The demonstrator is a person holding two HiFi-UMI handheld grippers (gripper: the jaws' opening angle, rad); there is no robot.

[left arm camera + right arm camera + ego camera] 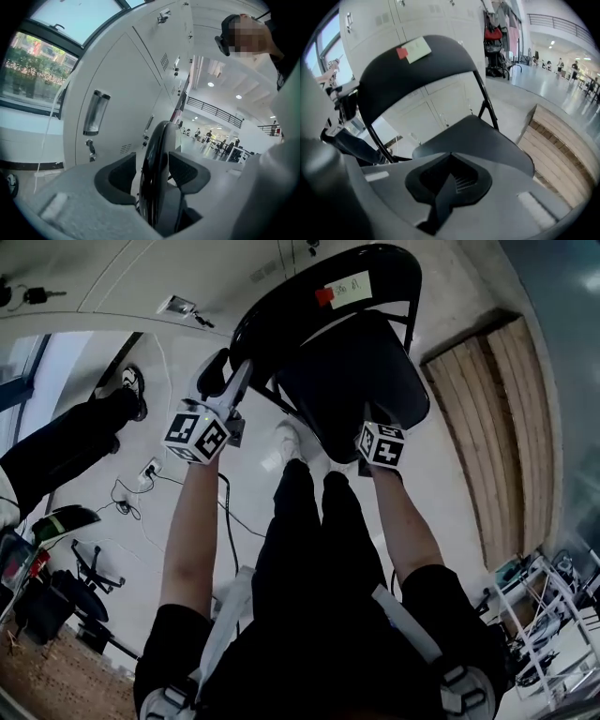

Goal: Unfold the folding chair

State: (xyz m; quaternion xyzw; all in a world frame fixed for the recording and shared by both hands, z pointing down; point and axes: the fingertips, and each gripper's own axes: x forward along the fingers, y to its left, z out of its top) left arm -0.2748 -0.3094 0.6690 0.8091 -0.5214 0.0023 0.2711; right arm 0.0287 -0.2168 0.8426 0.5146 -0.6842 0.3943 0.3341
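The black folding chair stands opened out, its seat (361,381) level and its backrest (319,296) bearing a pale label and a red tag (401,53). My left gripper (242,371) is at the backrest's left edge. In the left gripper view that rounded black edge (157,150) stands between the pads (122,173), which are spread wide and do not press on it. My right gripper (375,423) hovers over the near edge of the seat (478,140); its jaws (450,180) are shut with nothing between them.
White lockers (131,93) stand behind the chair, with a window (33,61) to their left. A wooden slatted platform (497,427) lies to the right. Cables (141,484) trail on the floor at left, near another person's legs (66,446). My own feet (281,442) stand just before the chair.
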